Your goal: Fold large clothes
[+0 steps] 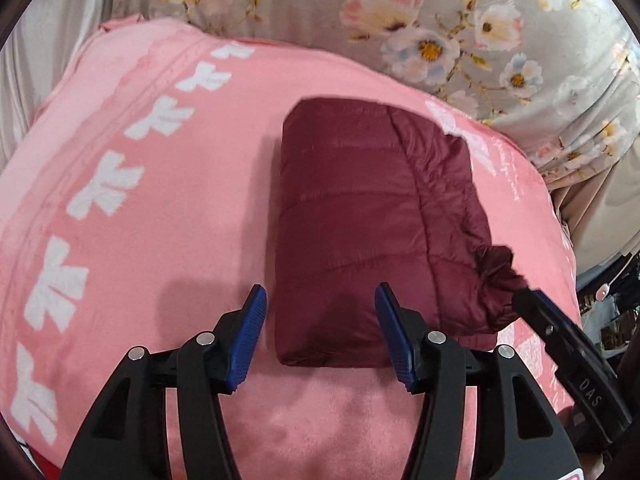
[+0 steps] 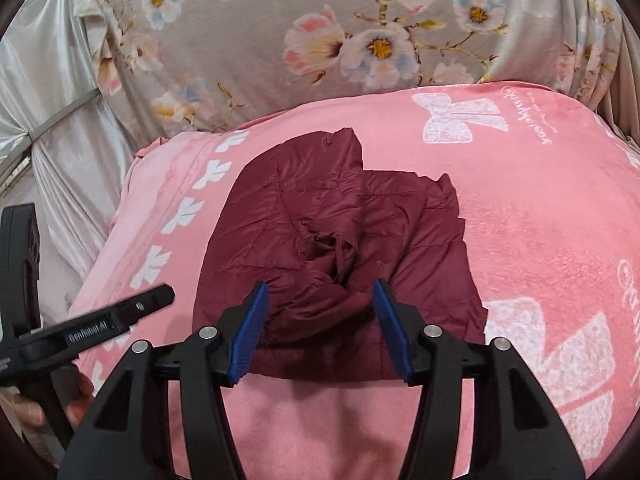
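Your left gripper (image 1: pixel 320 328): fingers wide, empty, straddling near left edge of folded maroon jacket (image 1: pixel 372 216) on pink blanket (image 1: pixel 140 200). Jacket's long axis runs away from you. Right gripper (image 2: pixel 318 328) equally wide, empty, nearer loose bunched cuff (image 1: pixel 496 276).

Maroon jacket (image 1: pixel 360 208) quilted, faint sheen (nylon-like); pink blanket (image 1: pixel 168 208) plush, matt.

Quilted jacket (image 1: pixel 360 208): maroon. Blanket (image 1: pixel 160 200): pink, printed with white bows. Sheet (image 2: pixel 248 40): grey-beige, patterned with pastel flowers. Claw pads (image 1: pixel 250 340): blue.
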The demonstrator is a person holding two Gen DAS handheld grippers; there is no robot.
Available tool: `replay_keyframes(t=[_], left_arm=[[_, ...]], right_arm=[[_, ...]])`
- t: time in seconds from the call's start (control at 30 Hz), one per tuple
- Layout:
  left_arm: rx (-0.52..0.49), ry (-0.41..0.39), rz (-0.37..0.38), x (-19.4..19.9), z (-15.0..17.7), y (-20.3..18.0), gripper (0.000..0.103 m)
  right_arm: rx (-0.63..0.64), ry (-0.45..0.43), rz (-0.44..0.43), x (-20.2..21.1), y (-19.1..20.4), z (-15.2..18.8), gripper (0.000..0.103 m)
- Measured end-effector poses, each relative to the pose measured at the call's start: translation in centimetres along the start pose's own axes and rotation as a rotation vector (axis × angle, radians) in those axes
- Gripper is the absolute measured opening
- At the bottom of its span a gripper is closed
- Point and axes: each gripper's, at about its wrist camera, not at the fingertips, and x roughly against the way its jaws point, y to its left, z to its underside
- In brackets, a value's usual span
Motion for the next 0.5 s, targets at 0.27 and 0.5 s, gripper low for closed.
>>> replay_keyframes(t=[0.27, 0.5], left_arm=[[-0.01, 0.076, 0.014, -3.4, 0.8, -1.0, 0.054], [-0.047, 0.106, 0.01, -4.9, 1.1, -2.3, 0.054]], right_arm=[[-0.093, 0.081, -0.06, -3.1, -3.2, 0.2, 0.007], [-0.136, 0.064, 0.068, -0.9, -7.3, 1.6, 0.003]])
